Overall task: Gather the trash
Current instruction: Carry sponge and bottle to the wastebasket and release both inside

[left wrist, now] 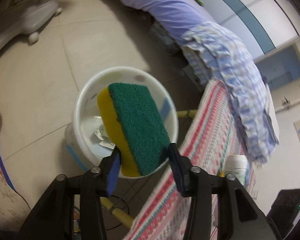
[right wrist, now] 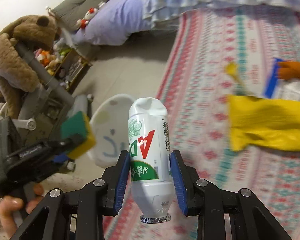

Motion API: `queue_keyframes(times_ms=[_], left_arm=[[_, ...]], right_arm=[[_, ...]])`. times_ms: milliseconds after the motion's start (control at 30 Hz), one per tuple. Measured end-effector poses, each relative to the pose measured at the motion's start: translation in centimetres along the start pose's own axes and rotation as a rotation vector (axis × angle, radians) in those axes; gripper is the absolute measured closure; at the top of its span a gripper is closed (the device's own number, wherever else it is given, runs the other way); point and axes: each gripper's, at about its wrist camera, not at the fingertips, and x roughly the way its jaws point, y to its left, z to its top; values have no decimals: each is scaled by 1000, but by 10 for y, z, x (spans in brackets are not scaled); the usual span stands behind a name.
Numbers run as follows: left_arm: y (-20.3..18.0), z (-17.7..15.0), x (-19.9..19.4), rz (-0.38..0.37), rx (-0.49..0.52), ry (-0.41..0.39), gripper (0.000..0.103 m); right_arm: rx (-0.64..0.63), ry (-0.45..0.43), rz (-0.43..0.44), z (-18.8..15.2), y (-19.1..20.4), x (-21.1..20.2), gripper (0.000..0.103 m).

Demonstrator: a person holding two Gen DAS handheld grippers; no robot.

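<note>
A green and yellow sponge (left wrist: 134,120) hangs tilted between the jaws of my left gripper (left wrist: 144,150), right above a white bucket (left wrist: 78,108) on the tiled floor. The left pad lies against its yellow side. The right pad stands a little off the green face, so the jaws do not press on it. Crumpled wrappers (left wrist: 102,134) lie in the bucket. My right gripper (right wrist: 150,154) is shut on a dented white bottle (right wrist: 148,124) with a green and red label, cap toward the camera. The right wrist view also shows the left gripper (right wrist: 70,142), the sponge (right wrist: 78,126) and the bucket (right wrist: 110,116) to the left.
A bed with a striped patterned sheet (right wrist: 230,50) lies right of the bucket, with a yellow glove (right wrist: 268,124) and an orange glove (right wrist: 294,72) on it. A purple quilt (left wrist: 160,4) hangs off it. A brown plush bear (right wrist: 20,46) sits on a grey stroller frame (right wrist: 50,80). A hand (right wrist: 10,210) holds the left gripper.
</note>
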Motion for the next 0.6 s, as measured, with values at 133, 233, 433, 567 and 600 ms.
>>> queue_keyframes(times_ms=[133,233,433,567,600], left_arm=[[20,1,1,-21,-111,-17,41],[29,4,-12,-65,-154,-10,41],[61,8,-55,-33,-249,-80,41],[81,8,-62,1,-312,-83,41],[83,7,-62,-5,-315,-76,41]], right_arm=[[-1,8,42,8,22,20,66],[-25,17,42,15,41,39,66],[-58,62,48,26,61,79,65],[-89,90,37,31,74,106,65],[-97,99,31,31,76,113,65]])
